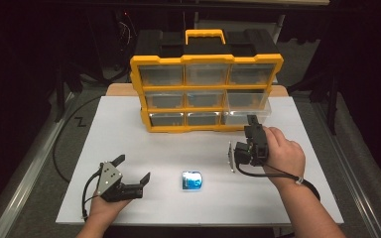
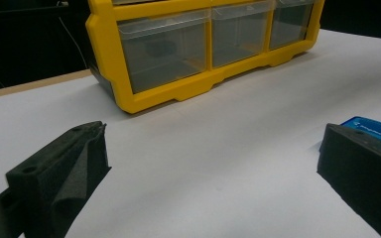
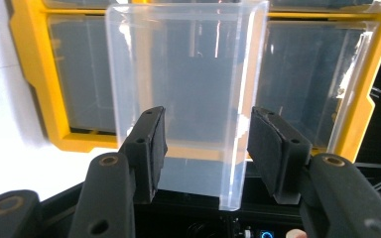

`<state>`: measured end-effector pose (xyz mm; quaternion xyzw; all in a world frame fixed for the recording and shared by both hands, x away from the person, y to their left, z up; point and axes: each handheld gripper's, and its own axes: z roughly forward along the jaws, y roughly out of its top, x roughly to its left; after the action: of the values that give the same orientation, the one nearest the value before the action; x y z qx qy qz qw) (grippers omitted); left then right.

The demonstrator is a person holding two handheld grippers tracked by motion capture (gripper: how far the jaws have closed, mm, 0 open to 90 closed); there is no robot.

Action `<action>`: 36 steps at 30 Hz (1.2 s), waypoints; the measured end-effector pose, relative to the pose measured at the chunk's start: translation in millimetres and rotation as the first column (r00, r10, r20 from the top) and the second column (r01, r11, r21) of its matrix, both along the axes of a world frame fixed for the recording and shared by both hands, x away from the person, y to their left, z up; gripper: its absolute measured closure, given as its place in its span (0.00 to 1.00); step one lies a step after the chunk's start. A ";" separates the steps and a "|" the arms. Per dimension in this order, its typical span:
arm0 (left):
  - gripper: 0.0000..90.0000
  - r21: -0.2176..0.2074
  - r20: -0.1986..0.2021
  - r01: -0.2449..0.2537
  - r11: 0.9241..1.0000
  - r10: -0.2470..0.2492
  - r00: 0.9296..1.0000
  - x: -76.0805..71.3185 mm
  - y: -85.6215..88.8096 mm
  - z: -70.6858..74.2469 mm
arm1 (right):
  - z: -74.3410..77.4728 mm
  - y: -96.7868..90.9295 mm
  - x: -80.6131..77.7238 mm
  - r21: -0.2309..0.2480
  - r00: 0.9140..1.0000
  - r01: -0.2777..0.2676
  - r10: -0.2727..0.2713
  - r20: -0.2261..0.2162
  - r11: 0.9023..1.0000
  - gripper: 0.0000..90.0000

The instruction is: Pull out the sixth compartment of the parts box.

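Observation:
A yellow organizer (image 1: 206, 59) with clear drawers and a yellow handle stands at the back of the white table (image 1: 129, 134). One clear drawer (image 1: 250, 101) on its right side sticks out toward me. My right gripper (image 1: 253, 123) is at that drawer. In the right gripper view the drawer's clear front (image 3: 188, 99) stands between the spread jaws of my right gripper (image 3: 206, 144), and the pads do not press on it. My left gripper (image 1: 133, 167) rests on the table at the front left, open and empty. A small blue packet (image 1: 192, 180) lies just to its right.
In the left gripper view, the organizer's yellow frame (image 2: 149, 99) is ahead and the blue packet (image 2: 377, 130) lies behind the right jaw. A wooden surface edge (image 1: 119, 89) shows behind the table. Dark floor and cables surround the table.

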<state>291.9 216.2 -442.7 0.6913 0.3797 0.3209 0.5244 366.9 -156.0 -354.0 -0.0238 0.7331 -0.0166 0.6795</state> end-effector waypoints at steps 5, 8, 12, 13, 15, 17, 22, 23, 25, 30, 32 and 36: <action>0.00 0.000 0.000 0.000 1.000 0.000 1.000 -0.1 0.0 0.0 | -8.0 -1.0 -3.2 0.009 1.000 0.000 0.000 -0.012 1.000 0.53; 0.00 0.000 0.000 0.001 1.000 -0.001 1.000 -0.1 -0.1 0.0 | -11.2 -1.3 -4.8 0.009 1.000 -0.001 0.001 -0.018 1.000 0.52; 0.00 0.000 0.001 0.000 1.000 0.000 1.000 0.0 0.0 0.0 | -18.0 -0.8 -8.3 0.013 1.000 -0.004 0.004 -0.030 1.000 0.50; 0.00 0.000 0.001 0.000 1.000 0.000 1.000 -0.1 0.0 0.1 | -20.9 -0.7 -9.2 0.022 0.999 -0.006 0.006 -0.032 1.000 0.50; 0.00 -0.001 0.002 0.000 1.000 0.000 1.000 -0.1 0.0 0.1 | -29.7 0.1 -12.1 0.023 0.999 -0.012 0.013 -0.047 1.000 0.49; 0.00 0.000 0.001 0.001 1.000 -0.001 1.000 -0.2 0.0 0.1 | -36.6 1.0 -14.4 0.022 0.998 -0.015 0.017 -0.059 1.000 0.49; 0.00 0.000 0.001 0.001 1.000 -0.001 1.000 -0.2 0.0 0.1 | -51.2 2.8 -18.8 0.023 0.996 -0.022 0.024 -0.083 0.999 0.48; 0.00 0.000 0.001 0.002 1.000 -0.002 1.000 -0.2 0.0 0.1 | -59.2 3.6 -21.8 0.028 0.995 -0.017 0.020 -0.101 0.999 0.48; 0.00 0.000 0.002 0.002 1.000 -0.002 1.000 -0.2 0.0 0.1 | -63.5 3.5 -22.8 0.023 0.994 -0.021 0.023 -0.105 1.000 0.48; 0.00 0.000 0.000 0.004 1.000 -0.004 1.000 -0.1 -0.3 -0.3 | -86.3 3.6 -29.1 0.031 0.990 -0.023 0.027 -0.135 0.999 0.48; 0.00 0.000 0.000 0.006 1.000 -0.006 1.000 0.0 -0.4 -0.4 | -93.8 2.9 -31.4 0.032 0.990 -0.023 0.027 -0.142 0.999 0.48; 0.00 0.001 0.000 0.012 1.000 -0.012 1.000 0.6 -0.7 -0.6 | -101.9 -0.8 -34.6 0.022 0.989 -0.019 0.022 -0.143 1.000 0.48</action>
<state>292.5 215.5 -443.3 0.6937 0.3755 0.3181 0.5260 332.3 -156.8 -455.9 -0.0255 0.7800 -0.0002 0.6253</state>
